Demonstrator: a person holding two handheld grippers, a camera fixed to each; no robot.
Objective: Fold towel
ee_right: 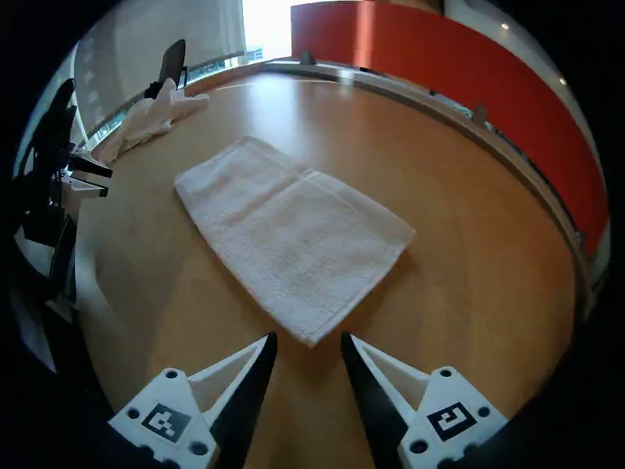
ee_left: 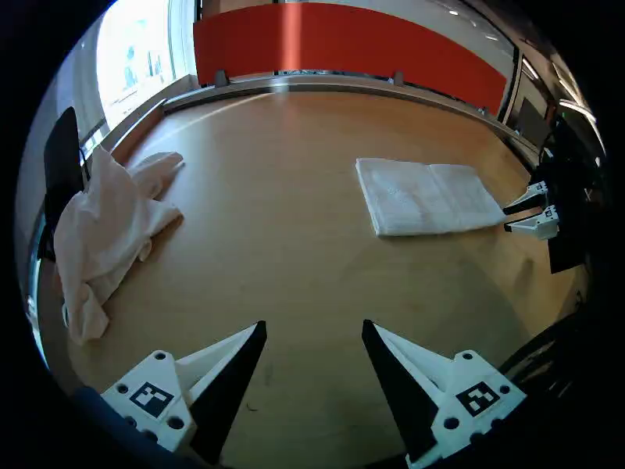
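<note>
- The left gripper (ee_left: 313, 328) hangs over the near edge of the wooden tabletop (ee_left: 297, 234). Its two fingers are spread wide, with nothing between them.
- The right gripper (ee_right: 308, 338) has its fingers a little apart. They pinch nothing.
- The white towel (ee_right: 293, 234) lies flat and folded on the tabletop. Its nearest corner is just in front of the right gripper's fingertips.
- A crumpled cloth (ee_left: 109, 227) sits in a heap at the tabletop's left edge, well apart from the towel.
- A red wall (ee_left: 351, 43) stands behind the far edge.
</note>
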